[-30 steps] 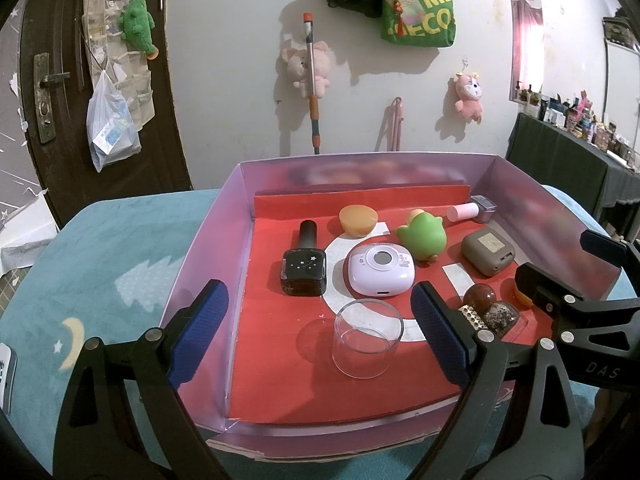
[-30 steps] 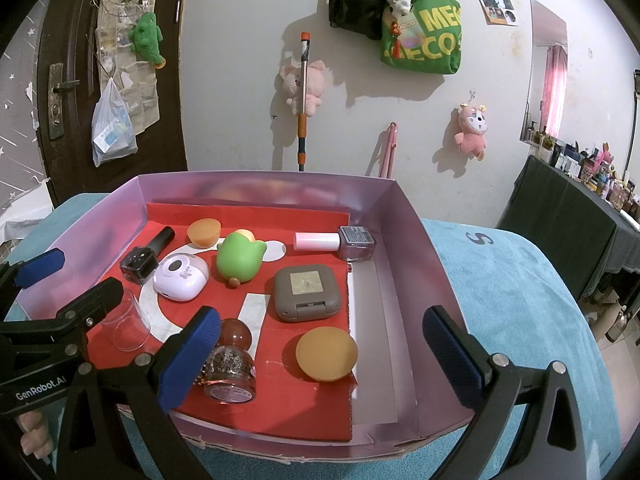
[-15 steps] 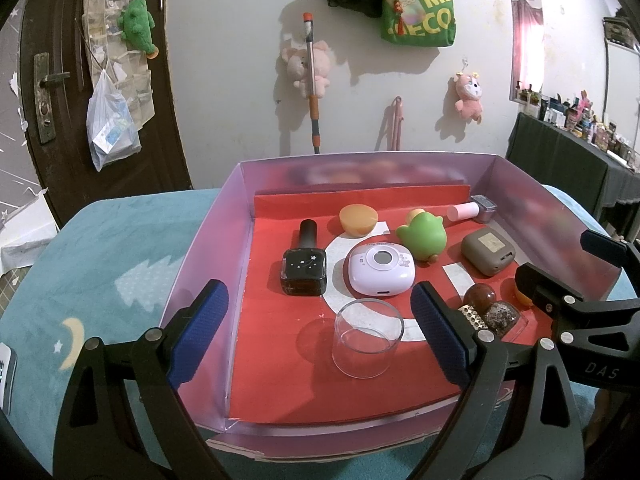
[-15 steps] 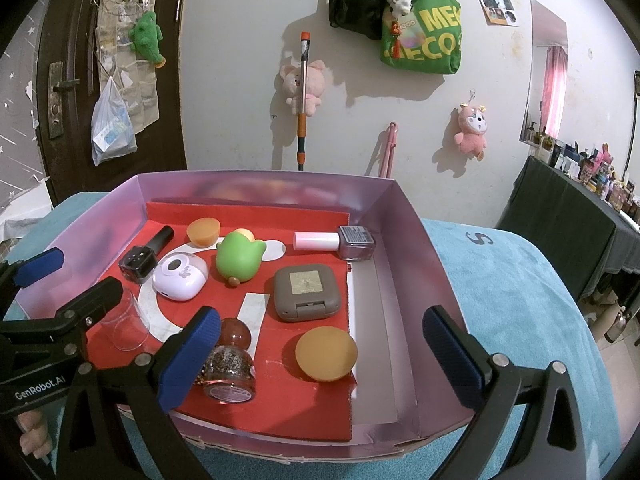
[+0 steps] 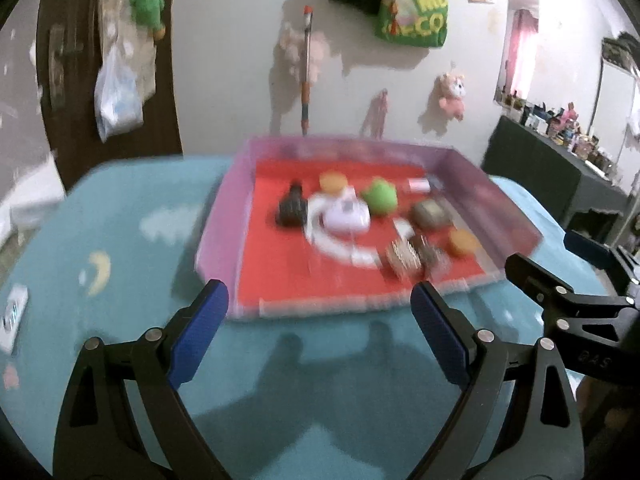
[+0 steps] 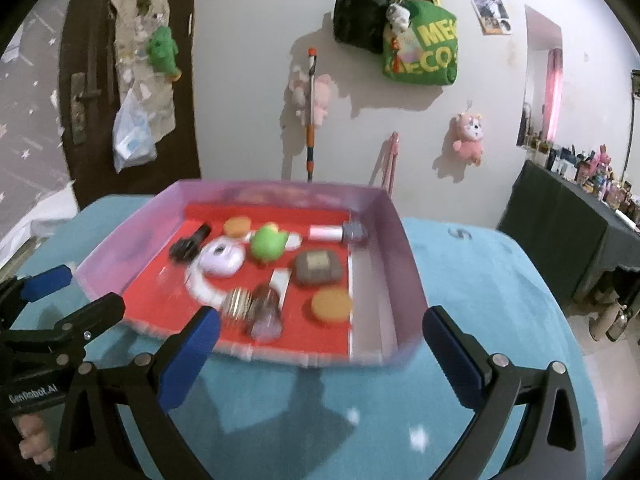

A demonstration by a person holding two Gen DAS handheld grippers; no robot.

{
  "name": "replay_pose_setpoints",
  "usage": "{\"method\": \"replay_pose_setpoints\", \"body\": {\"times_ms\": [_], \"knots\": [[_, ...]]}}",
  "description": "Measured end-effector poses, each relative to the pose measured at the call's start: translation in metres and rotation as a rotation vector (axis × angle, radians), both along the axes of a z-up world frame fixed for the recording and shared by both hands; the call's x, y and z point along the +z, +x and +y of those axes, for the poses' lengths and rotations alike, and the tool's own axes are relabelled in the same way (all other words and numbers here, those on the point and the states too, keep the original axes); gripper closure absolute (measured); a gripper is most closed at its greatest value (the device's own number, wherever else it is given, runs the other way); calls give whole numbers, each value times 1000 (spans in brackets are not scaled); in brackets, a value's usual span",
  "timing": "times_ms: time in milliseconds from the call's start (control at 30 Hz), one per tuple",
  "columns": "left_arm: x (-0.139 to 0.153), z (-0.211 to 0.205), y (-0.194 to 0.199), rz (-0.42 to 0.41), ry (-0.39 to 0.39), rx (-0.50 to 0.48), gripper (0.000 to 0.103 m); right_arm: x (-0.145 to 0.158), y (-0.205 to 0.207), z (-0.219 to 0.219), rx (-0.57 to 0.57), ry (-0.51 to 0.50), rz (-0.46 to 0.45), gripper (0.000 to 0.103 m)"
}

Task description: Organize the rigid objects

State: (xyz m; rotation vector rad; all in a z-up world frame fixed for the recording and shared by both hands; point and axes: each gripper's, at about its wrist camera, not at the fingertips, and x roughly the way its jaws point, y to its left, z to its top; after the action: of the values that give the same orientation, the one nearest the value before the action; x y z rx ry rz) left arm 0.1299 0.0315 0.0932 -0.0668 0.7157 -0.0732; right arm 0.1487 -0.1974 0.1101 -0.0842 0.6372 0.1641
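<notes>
a shallow pink-walled tray with a red floor sits on a teal cloth, and the rigid objects lie inside it. both views are smeared by motion, so fine detail is lost.

inside the tray: a green rounded toy near the middle back, a pale lilac rounded device just left of it, a black bottle-like item further left, a small orange puck at the back, a grey-brown squarish case right of centre, a larger orange disc near the front right, a pink tube with a grey cap lying at the back right, and a blurred brown-and-gold cluster at the front edge. a white curved mark on the red floor runs under the lilac device.

the left gripper hangs over the cloth in front of the tray, blue pads spread wide with nothing between them. the right gripper is likewise released, wide apart and empty, in front of the tray's front wall. each gripper shows at the edge of the other's view.
</notes>
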Motion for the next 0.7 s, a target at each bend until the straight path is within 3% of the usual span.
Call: {"method": "replay_pose_setpoints", "body": {"times_ms": [133, 267, 333, 367, 533, 700], "knots": [[-31, 1, -13, 149, -23, 6, 9, -11, -28, -7, -17, -39, 68, 0], [-63, -5, -10, 261, 7, 21, 9, -39, -34, -14, -28, -21, 217, 0], [-65, -15, -14, 219, 103, 38, 9, -51, -33, -17, -52, -30, 262, 0], [-66, -17, -15, 225, 116, 38, 7, -55, -32, -18, -56, -36, 273, 0], [-67, -15, -8, 240, 89, 60, 0, -73, -25, -27, -107, -42, 350, 0], [-68, -17, -6, 234, 89, 61, 0, -72, -24, -30, -114, -31, 355, 0]]}}
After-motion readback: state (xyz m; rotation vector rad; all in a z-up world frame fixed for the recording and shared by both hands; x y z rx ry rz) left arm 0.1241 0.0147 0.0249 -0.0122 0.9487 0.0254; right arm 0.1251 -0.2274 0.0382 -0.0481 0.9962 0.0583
